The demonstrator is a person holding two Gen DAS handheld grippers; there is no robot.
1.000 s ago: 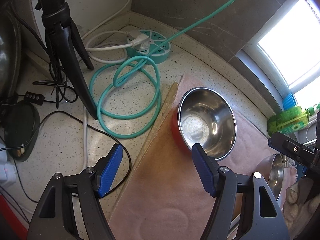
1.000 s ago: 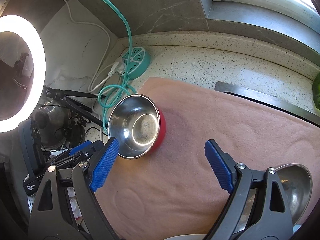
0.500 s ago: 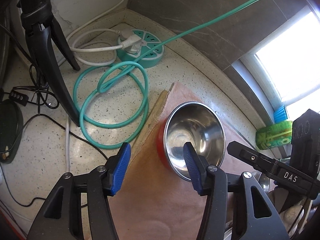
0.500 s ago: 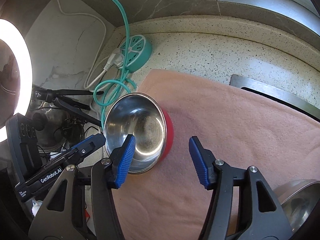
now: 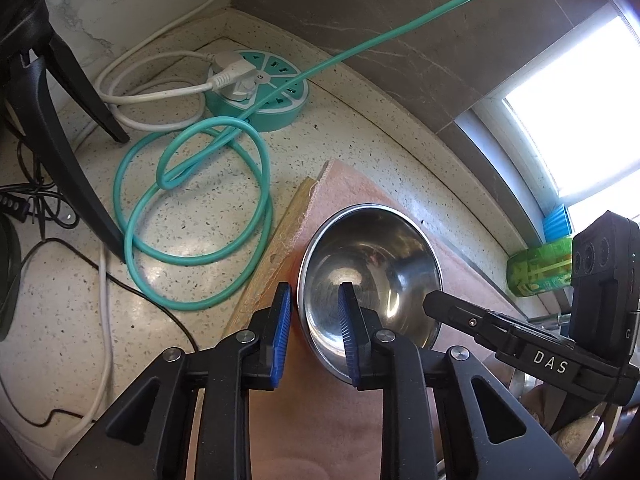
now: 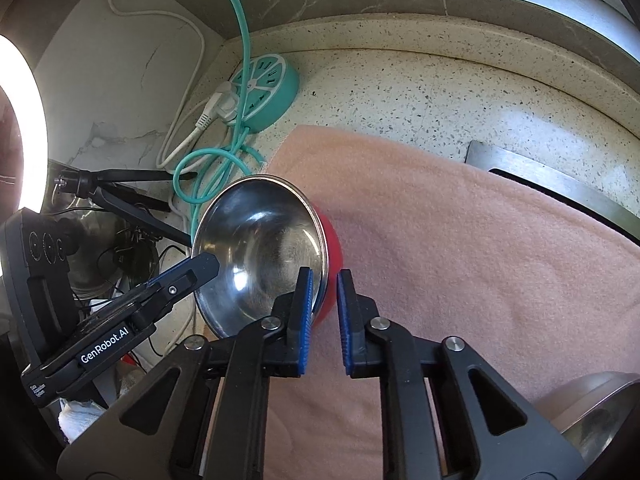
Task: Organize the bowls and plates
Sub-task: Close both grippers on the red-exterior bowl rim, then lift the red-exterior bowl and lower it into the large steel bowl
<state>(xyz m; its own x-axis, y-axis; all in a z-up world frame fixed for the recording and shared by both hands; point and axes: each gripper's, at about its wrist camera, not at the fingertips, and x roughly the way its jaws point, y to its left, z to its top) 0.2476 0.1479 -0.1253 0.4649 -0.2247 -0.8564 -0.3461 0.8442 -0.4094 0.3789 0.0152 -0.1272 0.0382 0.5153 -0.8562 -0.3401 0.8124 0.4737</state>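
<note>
- pink towel (image 6: 460, 240) covers the right part of the desk (image 5: 200, 220), with the steel bowl (image 5: 372, 276) on its left end, tipped up a bit
- left claw (image 5: 314, 334) just closed on the bowl's left rim, one pad inside, one outside
- right claw (image 6: 323, 316) just pinched the right rim, so each is dead ahead of its own edge

Bowl (image 5: 370, 276): polished steel inside, mirror-glossy; outer shell red, looks plastic. Towel (image 6: 460, 248): pink fleecy cloth, matt, w/ raw frayed edge. Countertop (image 5: 208, 208): speckled stone, smooth, slight sheen. Gripper pads (image 6: 306, 312): blue ribbed rubber; arms matt black plastic.
</note>
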